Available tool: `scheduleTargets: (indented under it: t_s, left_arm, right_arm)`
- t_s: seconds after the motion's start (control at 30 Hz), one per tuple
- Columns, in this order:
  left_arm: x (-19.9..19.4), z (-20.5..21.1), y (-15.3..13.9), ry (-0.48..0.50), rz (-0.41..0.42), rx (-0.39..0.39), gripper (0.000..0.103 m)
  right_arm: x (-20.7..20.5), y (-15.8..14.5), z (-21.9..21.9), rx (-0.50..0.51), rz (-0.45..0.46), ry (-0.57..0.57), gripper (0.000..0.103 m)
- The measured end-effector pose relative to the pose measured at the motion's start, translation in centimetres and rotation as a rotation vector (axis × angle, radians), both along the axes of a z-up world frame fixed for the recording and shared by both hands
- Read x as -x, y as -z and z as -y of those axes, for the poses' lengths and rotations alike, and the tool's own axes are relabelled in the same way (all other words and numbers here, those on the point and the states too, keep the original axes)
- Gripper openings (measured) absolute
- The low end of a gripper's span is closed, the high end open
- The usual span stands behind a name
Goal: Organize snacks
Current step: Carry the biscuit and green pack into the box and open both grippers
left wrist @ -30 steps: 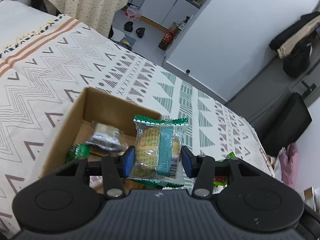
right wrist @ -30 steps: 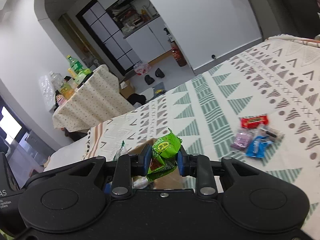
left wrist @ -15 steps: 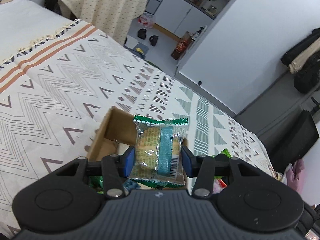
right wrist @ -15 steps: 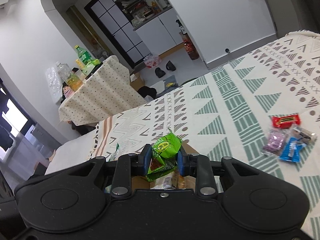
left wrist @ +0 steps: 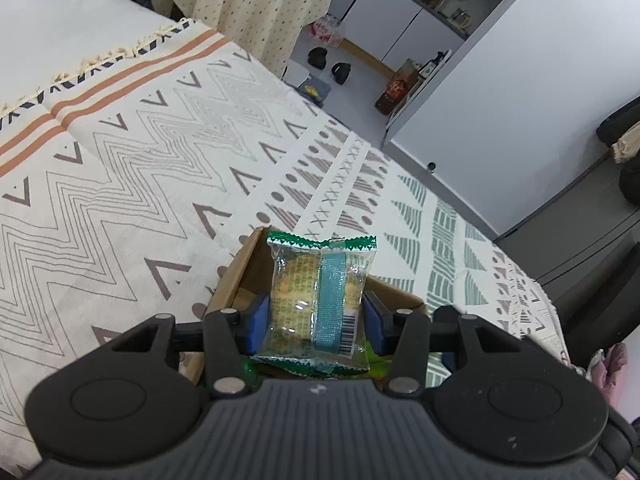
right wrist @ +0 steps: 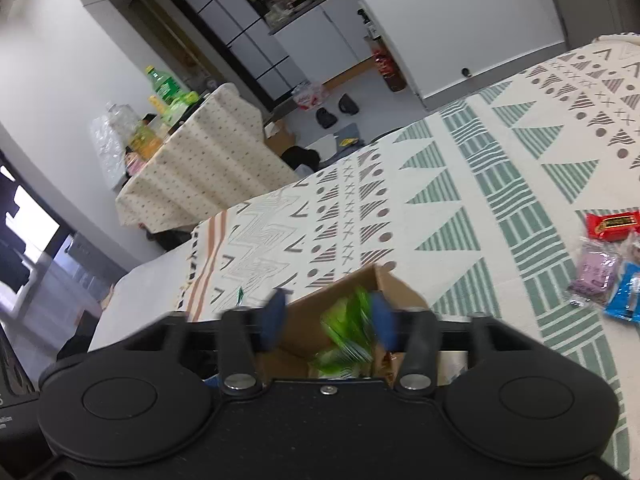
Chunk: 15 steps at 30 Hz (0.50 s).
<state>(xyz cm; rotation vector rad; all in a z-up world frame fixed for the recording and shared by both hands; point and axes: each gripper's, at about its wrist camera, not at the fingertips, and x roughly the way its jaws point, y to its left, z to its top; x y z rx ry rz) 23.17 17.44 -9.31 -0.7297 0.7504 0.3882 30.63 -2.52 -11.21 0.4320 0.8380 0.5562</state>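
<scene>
Left gripper [left wrist: 316, 320] clamps the biscuit packet [left wrist: 320, 300] upright, long axis vertical, over the cardboard box [left wrist: 240, 276] on the patterned bedspread [left wrist: 120, 184]. Right gripper [right wrist: 330, 320] is spread; blurred green packet [right wrist: 350, 330] sits between its fingers above the box. Loose snacks [right wrist: 608, 264] lie near the bedspread's right edge.

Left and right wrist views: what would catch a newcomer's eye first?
The clear cracker packet, clamped between the left hand-held gripper's blue pads, fills the left view's centre above the cardboard box. In the right view a blurred green packet sits between the right hand-held gripper's parted fingers over that box. Red, purple and blue packets lie on the patterned blanket at far right.
</scene>
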Motion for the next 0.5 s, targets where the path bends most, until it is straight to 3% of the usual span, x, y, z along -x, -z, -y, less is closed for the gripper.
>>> scheduleTargets:
  t_s: [0.13, 0.2, 0.37, 0.5]
  left_arm:
    - [-0.3, 0.2, 0.2, -0.004, -0.019, -0.020, 0.051]
    - [-0.4, 0.3, 0.2, -0.008, -0.035, -0.031, 0.053]
    - [-0.6, 1.1, -0.1, 0.001, -0.050, -0.044, 0.067]
    - [-0.6, 2.6, -0.8, 0.040, -0.044, -0.071, 0.075]
  right_arm:
    - [-0.2, 0.3, 1.7, 0.000, -0.021, 0.035, 0.059]
    - [-0.1, 0.2, 2.5, 0.022, -0.012, 0.054, 0.066]
    - [0.5, -0.1, 4.7, 0.079, 0.001, 0.106, 0.078]
    - [0.9, -0.2, 6.5, 0.122, -0.004, 0.136, 0.080]
